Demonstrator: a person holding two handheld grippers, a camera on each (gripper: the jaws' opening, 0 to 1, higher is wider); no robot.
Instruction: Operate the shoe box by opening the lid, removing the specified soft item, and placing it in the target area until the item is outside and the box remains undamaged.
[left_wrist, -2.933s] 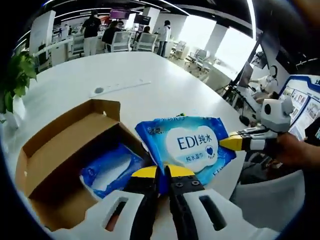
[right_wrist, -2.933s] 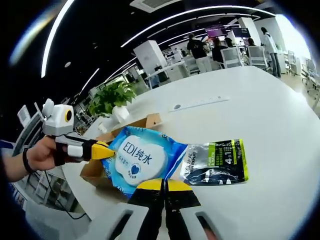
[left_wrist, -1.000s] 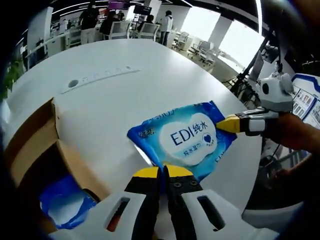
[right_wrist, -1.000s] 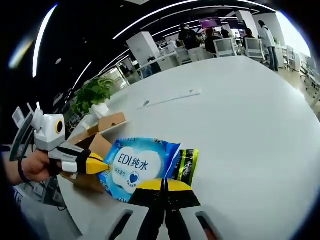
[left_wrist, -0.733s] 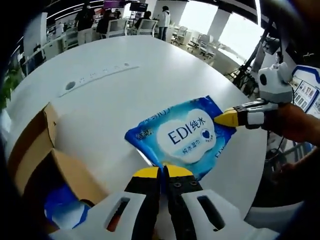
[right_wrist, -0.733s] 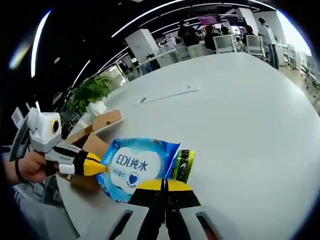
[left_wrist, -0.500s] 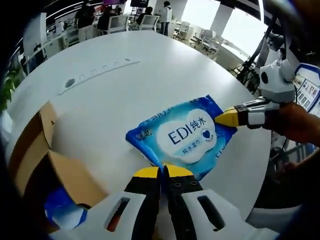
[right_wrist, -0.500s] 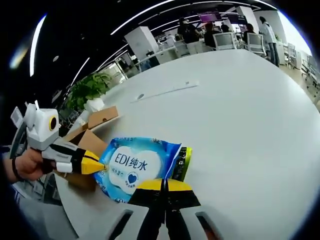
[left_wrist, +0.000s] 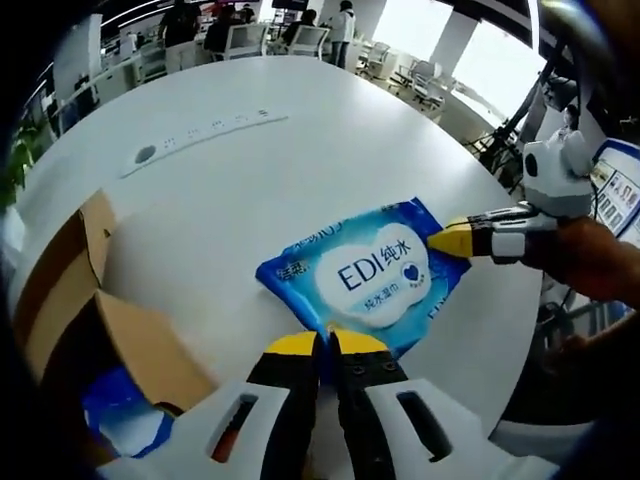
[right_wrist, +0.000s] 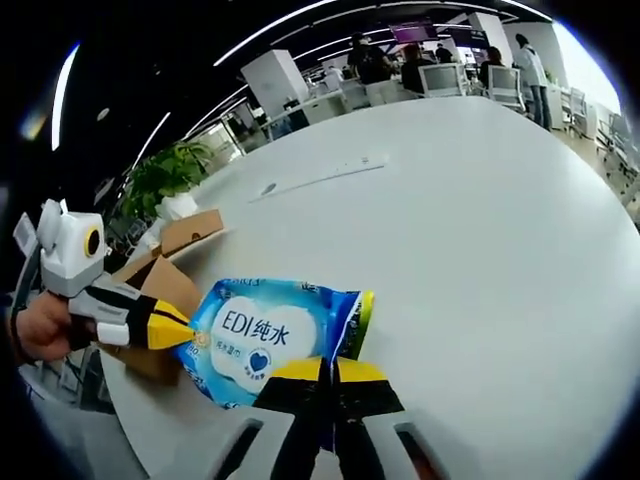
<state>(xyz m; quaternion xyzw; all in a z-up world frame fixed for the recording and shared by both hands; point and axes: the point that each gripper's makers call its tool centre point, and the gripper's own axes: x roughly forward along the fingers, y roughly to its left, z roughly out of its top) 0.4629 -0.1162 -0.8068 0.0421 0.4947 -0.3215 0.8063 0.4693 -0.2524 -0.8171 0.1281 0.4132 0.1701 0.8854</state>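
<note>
A blue wipes pack (left_wrist: 365, 273) marked EDI lies low over the white table (left_wrist: 250, 180), held from two sides. My left gripper (left_wrist: 322, 344) is shut on its near edge. My right gripper (left_wrist: 449, 239) comes in from the right, shut on the pack's far corner. In the right gripper view the same pack (right_wrist: 262, 334) sits between my right gripper (right_wrist: 325, 369) and my left gripper (right_wrist: 170, 325). The open cardboard shoe box (left_wrist: 85, 290) stands to the left, with another blue pack (left_wrist: 118, 428) inside it. The box (right_wrist: 172, 262) is behind the left gripper.
A green and black pouch (right_wrist: 361, 318) peeks out from under the pack's right edge. A long white strip (left_wrist: 205, 135) lies across the table farther off. A potted plant (right_wrist: 165, 175) stands beyond the box. People and chairs (right_wrist: 440, 75) are at the far end.
Both grippers keep hold of the blue pack. It has come lower and now covers more of the green pouch. The box has not moved.
</note>
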